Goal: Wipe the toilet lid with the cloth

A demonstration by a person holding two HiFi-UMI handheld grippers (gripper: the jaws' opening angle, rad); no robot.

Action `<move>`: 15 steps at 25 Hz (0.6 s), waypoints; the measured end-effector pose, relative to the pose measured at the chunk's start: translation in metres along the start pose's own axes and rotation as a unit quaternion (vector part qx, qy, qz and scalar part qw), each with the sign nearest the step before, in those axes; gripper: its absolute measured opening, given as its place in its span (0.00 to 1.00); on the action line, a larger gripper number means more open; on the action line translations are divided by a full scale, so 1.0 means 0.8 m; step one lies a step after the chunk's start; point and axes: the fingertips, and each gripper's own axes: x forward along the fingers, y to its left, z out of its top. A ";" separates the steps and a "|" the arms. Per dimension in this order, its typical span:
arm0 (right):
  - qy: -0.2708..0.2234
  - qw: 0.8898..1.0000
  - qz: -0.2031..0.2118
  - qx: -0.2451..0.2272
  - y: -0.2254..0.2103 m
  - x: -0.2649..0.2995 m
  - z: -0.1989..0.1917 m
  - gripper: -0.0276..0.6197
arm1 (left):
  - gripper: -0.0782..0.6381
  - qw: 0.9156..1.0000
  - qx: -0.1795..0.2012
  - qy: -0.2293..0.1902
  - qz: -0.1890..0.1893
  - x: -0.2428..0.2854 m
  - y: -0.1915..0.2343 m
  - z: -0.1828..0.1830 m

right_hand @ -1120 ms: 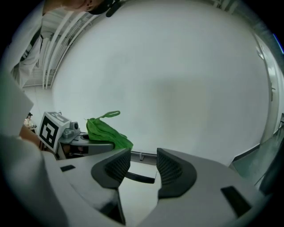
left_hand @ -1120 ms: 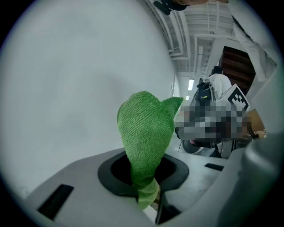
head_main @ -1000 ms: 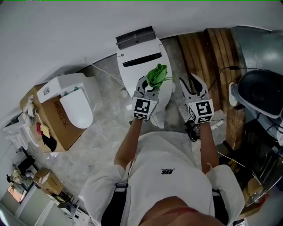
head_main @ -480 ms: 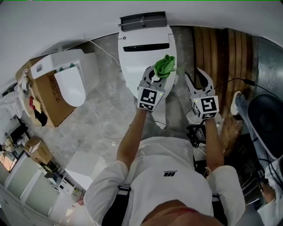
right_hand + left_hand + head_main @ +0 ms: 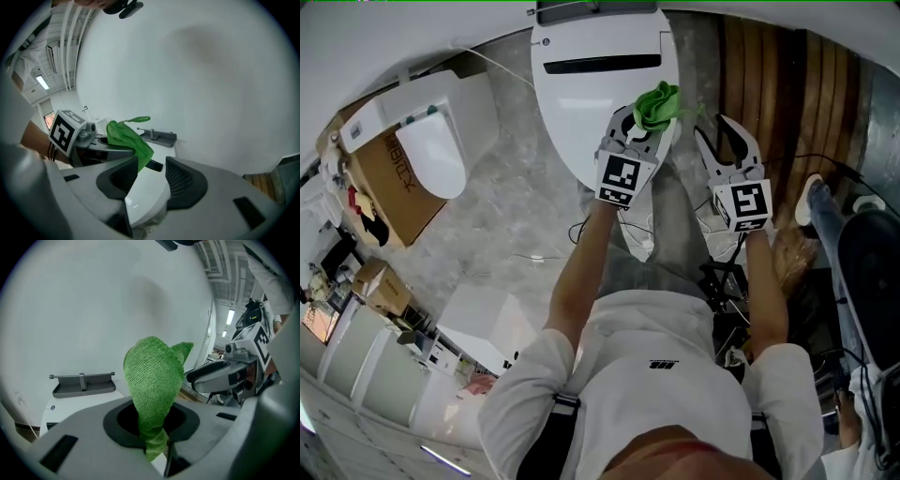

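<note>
At the head view's upper centre, the green cloth [image 5: 657,105] is being pinched by its tail in the left gripper [image 5: 636,131] over the right edge of the toilet lid [image 5: 591,103], the right gripper [image 5: 719,141] being held open and empty beside it, so hard rubbing could well tug the cloth loose.

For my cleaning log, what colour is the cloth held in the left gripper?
Bright green. The cloth shows best in the left gripper view.
</note>
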 end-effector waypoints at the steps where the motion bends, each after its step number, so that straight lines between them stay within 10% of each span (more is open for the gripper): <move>1: 0.004 1.000 0.001 0.001 -0.002 0.005 -0.009 0.35 | 0.23 1.000 -0.002 0.002 0.000 0.007 0.000 -0.007; 15: 0.021 0.998 -0.010 0.055 -0.031 0.074 -0.078 0.32 | 0.23 0.999 -0.026 0.033 -0.007 0.092 0.015 -0.089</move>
